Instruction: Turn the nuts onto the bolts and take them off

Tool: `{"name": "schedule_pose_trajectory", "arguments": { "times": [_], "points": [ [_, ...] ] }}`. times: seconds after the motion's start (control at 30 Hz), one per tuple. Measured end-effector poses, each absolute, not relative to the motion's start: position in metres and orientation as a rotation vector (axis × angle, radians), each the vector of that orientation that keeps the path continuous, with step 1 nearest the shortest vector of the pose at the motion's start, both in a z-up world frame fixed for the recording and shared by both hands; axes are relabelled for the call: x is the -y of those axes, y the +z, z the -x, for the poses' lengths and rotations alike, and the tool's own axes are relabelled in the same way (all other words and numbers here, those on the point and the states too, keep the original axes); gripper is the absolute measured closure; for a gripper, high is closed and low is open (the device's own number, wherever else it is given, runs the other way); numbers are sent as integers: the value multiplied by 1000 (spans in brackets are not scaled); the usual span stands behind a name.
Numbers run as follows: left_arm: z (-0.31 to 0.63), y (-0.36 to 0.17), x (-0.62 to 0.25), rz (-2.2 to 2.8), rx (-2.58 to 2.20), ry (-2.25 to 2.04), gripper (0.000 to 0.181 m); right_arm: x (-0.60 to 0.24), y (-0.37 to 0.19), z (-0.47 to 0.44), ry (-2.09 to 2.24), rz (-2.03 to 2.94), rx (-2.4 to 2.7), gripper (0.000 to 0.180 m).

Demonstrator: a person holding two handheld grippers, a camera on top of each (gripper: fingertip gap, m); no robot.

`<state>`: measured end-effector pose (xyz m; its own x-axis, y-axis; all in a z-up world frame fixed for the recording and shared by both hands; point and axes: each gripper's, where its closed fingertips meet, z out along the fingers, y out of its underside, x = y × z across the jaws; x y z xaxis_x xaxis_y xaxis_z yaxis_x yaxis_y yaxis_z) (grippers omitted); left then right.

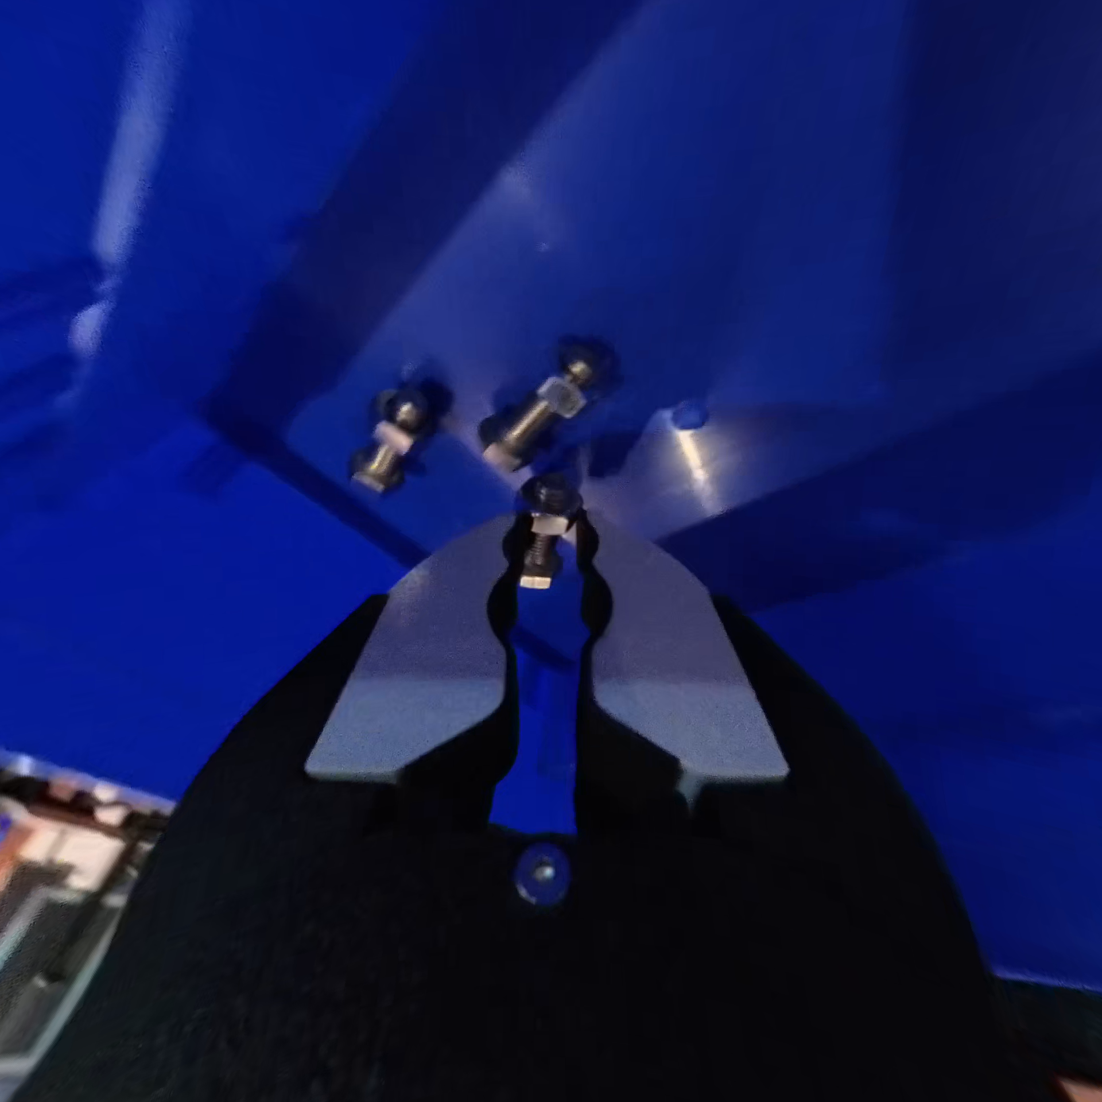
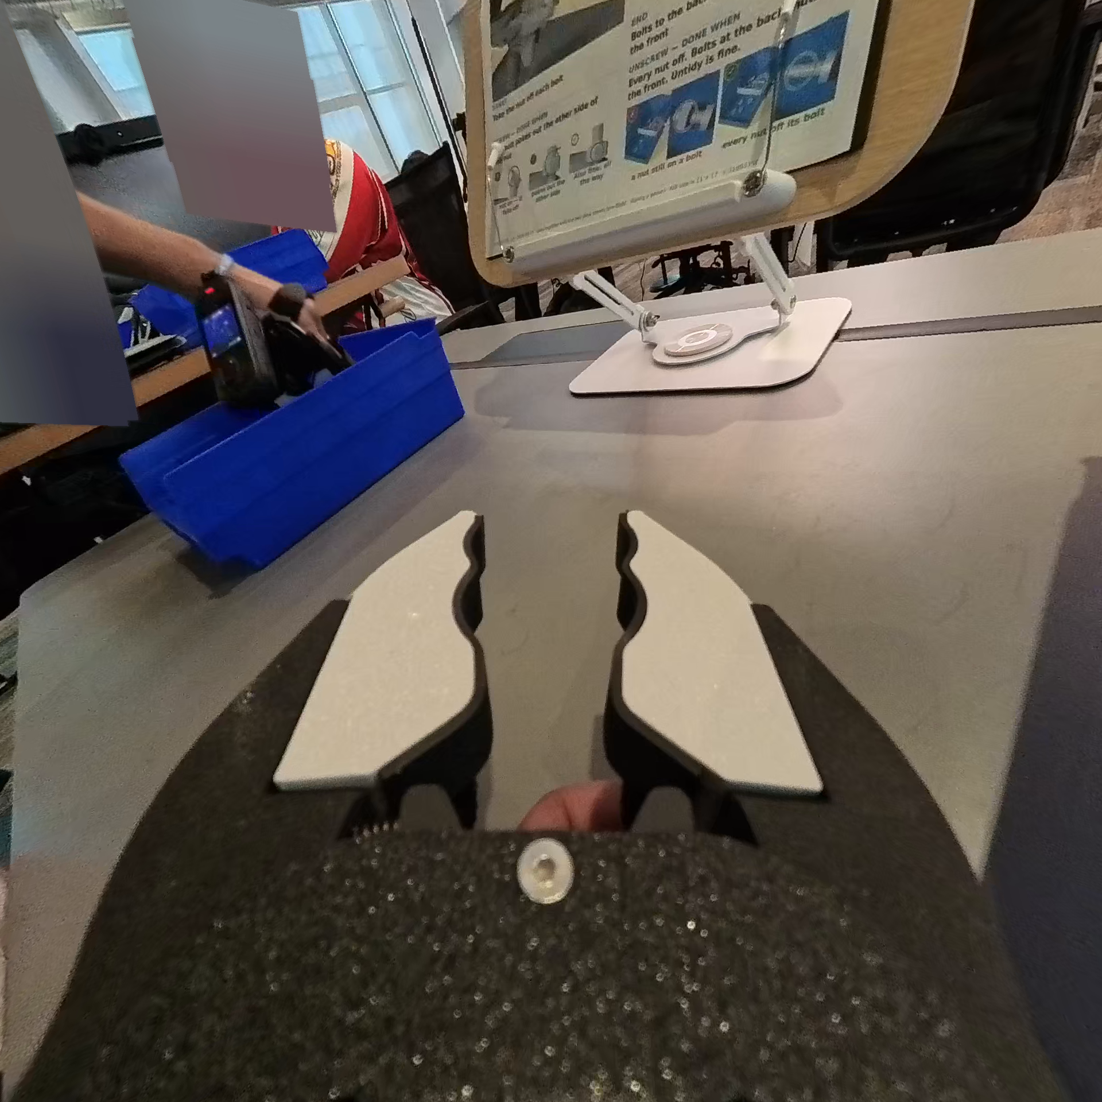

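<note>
Black-bodied right gripper (image 2: 550, 536) hovers spread and empty over a grey table (image 2: 835, 536) in an office; inside the blue bin (image 2: 310, 471), the left gripper (image 1: 550, 528) pinches a bolt (image 1: 539, 557) carrying its nut (image 1: 550, 525).

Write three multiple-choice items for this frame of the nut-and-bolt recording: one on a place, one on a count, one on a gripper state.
1. Where is the left gripper working?
A. Inside the blue bin
B. On the stand's base
C. Over bare table

2. How many bolts show in the left wrist view?
A. One
B. Three
C. Six

3. How does the right gripper stand?
A. Shut on a nut
B. Shut on nothing
C. Open, holding nothing

Answers:
1 A: the right wrist view shows it reaching into the bin, and blue walls fill its own view.
2 B: one bolt sits between its fingertips, with a left bolt and a longer bolt lying beyond.
3 C: its fingers stand wide apart over the grey table.
</note>
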<state>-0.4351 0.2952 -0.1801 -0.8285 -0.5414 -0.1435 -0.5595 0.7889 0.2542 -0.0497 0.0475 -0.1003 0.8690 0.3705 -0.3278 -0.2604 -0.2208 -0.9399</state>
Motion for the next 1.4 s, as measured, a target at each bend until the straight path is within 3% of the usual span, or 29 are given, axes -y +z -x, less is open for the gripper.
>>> {"name": "schedule_pose_trajectory", "arguments": {
  "times": [0.3, 0.5, 0.63, 0.93, 1.13, 1.3, 1.4],
  "points": [
    [383, -67, -295, 1568, -1860, 1, 164, -44, -89, 72, 592, 1680, 258, 140],
    [313, 14, -223, 1587, -1338, -683, 165, -43, -68, 105, 566, 1660, 486, 136],
    [261, 37, -154, 1535, -1214, -1103, 165, -34, -65, 130, 595, 1643, 605, 136],
    [173, 13, -29, 1361, -1256, -1633, 165, -4, -78, 161, 774, 1536, 813, 135],
    [161, -2, -17, 1299, -1208, -1779, 166, -7, -65, 154, 897, 1508, 721, 136],
    [154, -16, -14, 1308, -1186, -1840, 166, -5, -51, 165, 1135, 1488, 647, 122],
    [148, -23, -4, 1293, -1224, -1888, 167, -10, -50, 172, 1111, 1488, 633, 133]
  ]
}}
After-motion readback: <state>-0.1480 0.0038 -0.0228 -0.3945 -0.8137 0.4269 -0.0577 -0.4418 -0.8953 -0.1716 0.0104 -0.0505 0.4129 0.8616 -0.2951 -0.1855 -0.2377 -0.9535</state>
